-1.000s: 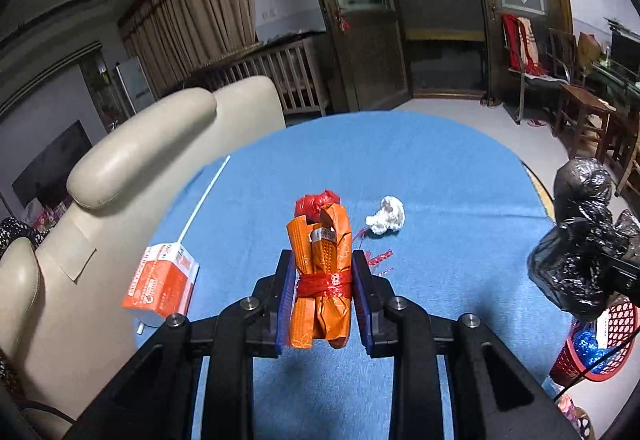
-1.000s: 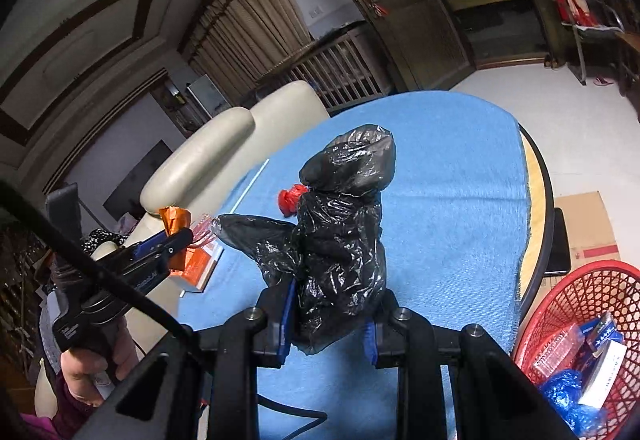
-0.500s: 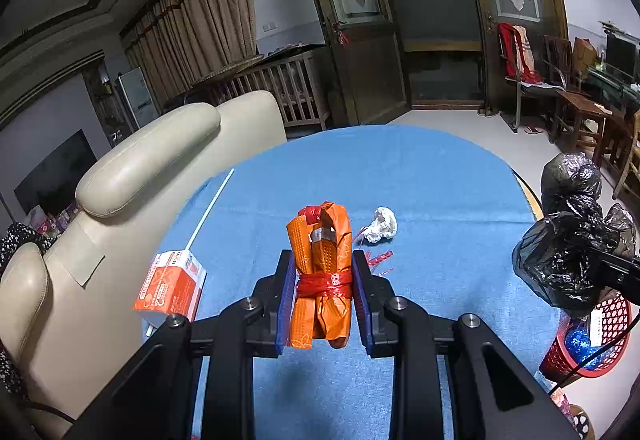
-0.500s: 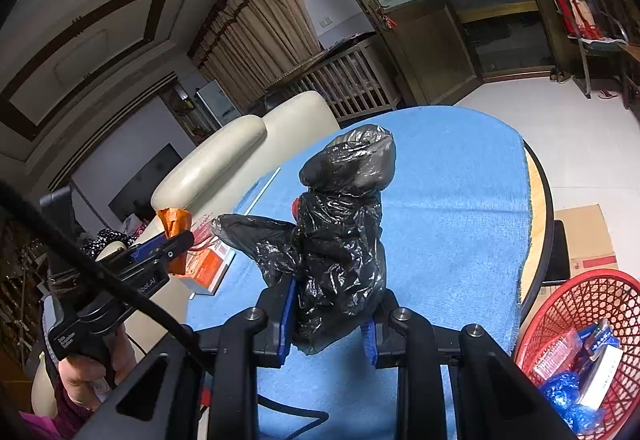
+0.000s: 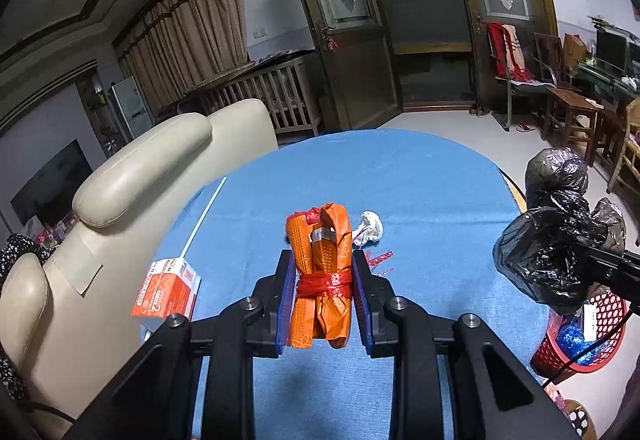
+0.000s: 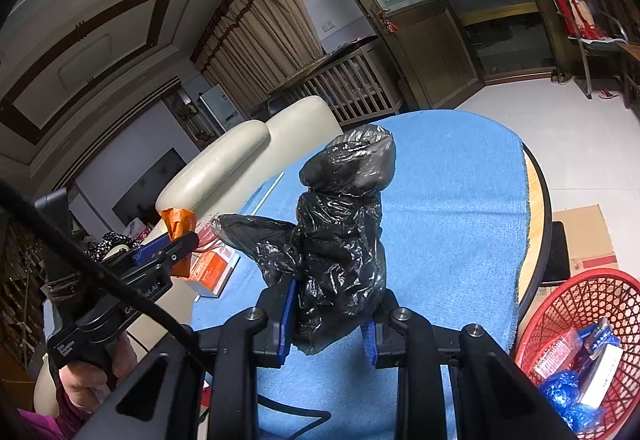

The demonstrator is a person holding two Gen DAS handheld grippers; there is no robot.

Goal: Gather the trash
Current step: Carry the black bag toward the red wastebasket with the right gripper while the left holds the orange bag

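At frame centre, the orange bundle (image 5: 321, 276), clamped by the left gripper (image 5: 322, 294), has been lifted, probably clear of the blue table (image 5: 420, 191), for bagging; the black bag (image 6: 340, 240) is held pinched by the right gripper (image 6: 329, 324).

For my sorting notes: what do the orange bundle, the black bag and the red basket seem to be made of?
Orange bundle: probably thin plastic wrapping, embossed with dots and creased, tied with a red plastic strip.
Black bag: thin plastic film, glossy, with sharp crinkles.
Red basket: likely moulded plastic, given its uniform open lattice and smooth rim.
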